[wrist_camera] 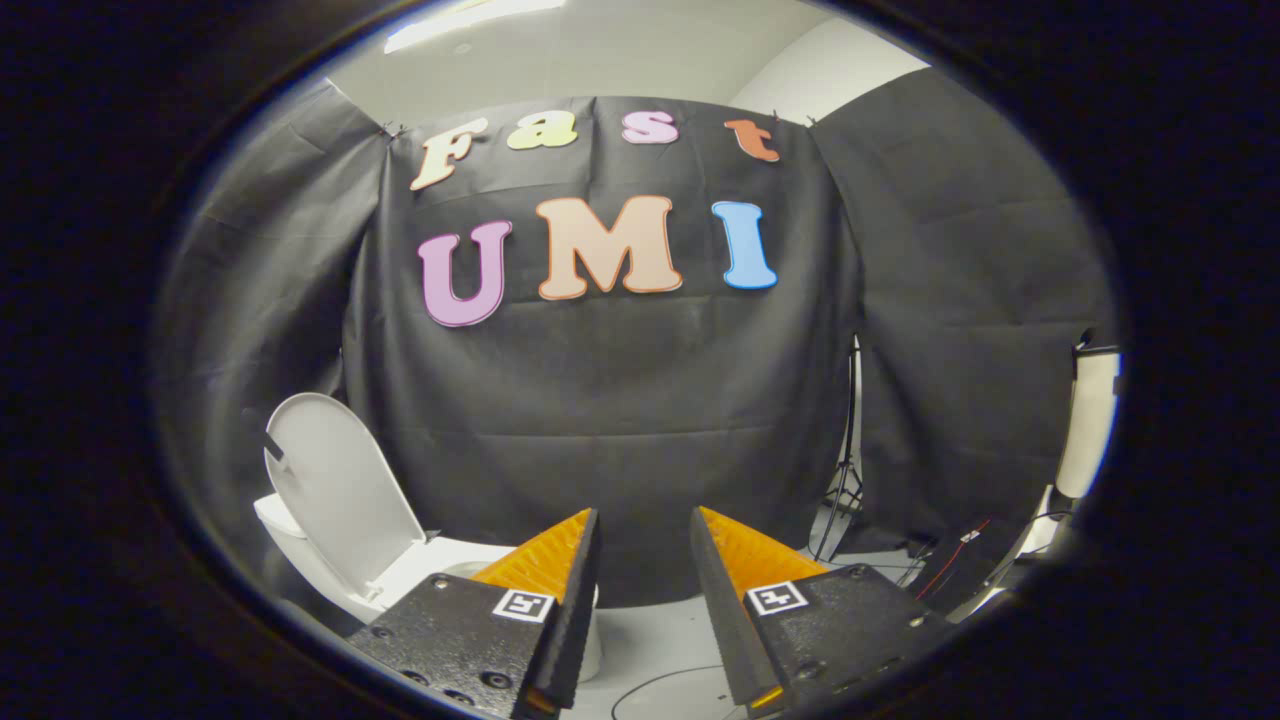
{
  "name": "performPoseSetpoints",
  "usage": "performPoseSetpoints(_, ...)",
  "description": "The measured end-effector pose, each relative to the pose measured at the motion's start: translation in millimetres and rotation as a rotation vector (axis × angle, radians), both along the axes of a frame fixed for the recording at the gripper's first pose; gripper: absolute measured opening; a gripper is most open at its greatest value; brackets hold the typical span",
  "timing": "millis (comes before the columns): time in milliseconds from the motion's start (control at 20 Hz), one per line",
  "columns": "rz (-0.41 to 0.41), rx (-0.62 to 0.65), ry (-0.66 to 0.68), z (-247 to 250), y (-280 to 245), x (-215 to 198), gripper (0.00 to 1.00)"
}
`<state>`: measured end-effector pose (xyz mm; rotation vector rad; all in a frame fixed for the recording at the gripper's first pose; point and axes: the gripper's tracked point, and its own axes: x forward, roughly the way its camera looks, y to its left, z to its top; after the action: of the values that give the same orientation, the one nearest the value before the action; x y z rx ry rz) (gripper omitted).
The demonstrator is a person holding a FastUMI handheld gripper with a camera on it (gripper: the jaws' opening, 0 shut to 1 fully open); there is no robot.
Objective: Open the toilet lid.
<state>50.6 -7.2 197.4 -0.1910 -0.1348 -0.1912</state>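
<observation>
Toilet lid (pixel 340 490) stands raised — hand-held gripper (pixel 645 525) released, fingers apart, holding nothing, well clear.

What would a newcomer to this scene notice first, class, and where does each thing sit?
First, the white toilet lid, standing raised over the toilet, off to the left beyond the fingers. Next the gripper itself, its fingers apart and holding nothing. Behind both hangs the black cloth wall.
</observation>
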Motion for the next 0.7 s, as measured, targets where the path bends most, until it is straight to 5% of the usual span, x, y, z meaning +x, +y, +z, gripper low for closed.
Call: performPoseSetpoints(700, 0.167, 0.118, 0.025, -18, -3, 68, 0.56)
